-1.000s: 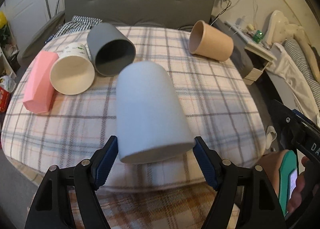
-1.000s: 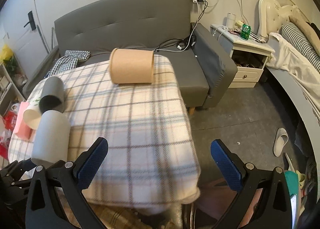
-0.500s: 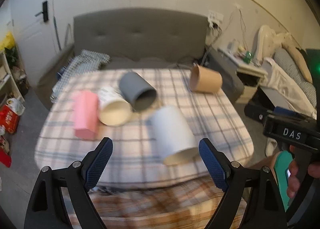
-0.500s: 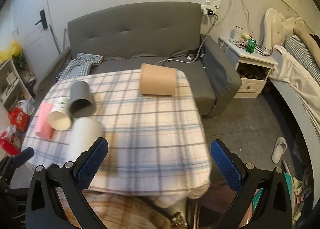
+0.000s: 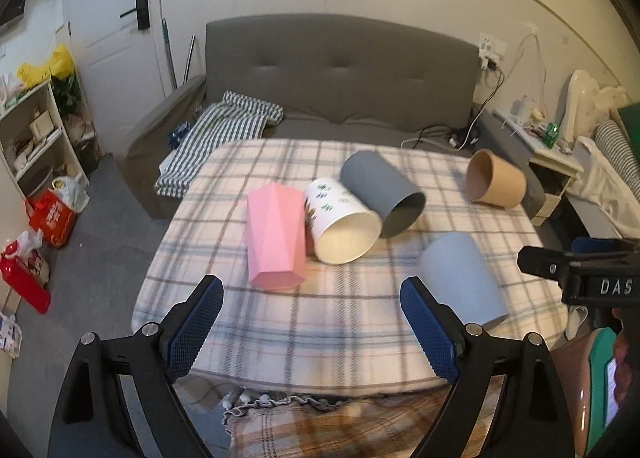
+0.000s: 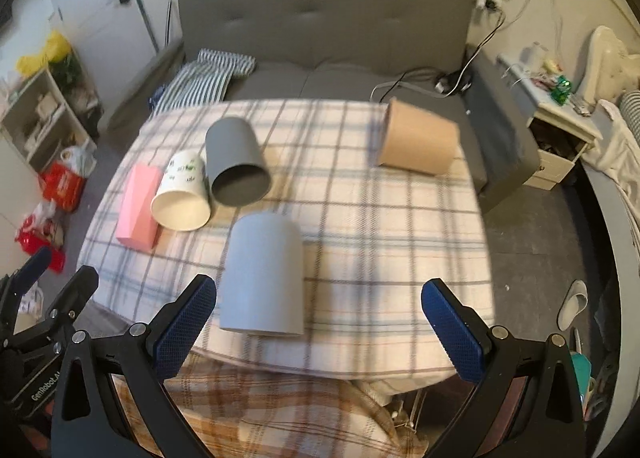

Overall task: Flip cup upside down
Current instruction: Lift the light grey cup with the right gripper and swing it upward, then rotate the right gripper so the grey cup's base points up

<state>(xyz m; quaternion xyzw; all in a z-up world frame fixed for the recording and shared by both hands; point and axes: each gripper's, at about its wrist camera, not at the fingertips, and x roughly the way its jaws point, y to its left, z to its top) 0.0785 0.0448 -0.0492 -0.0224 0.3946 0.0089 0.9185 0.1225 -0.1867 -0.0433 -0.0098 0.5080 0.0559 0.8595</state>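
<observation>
Left wrist view: left gripper (image 5: pixel 310 322) wide open, empty, level above table edge; light blue cup (image 5: pixel 462 280) upside down just ahead-right. Right wrist view: right gripper (image 6: pixel 318 328) wide open, empty; cup (image 6: pixel 262 278) just ahead between fingers, untouched.

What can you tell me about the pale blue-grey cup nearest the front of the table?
The cup is a plain, matte, pale blue-grey tumbler with no handle or print, slightly tapered. It stands upside down on the checked cloth near the table's front edge, closed base up, wider rim down. Whether it is plastic or ceramic is unclear. Nothing touches it but the cloth; the other cups lie apart from it, and both tongs are open and clear of it.
</observation>
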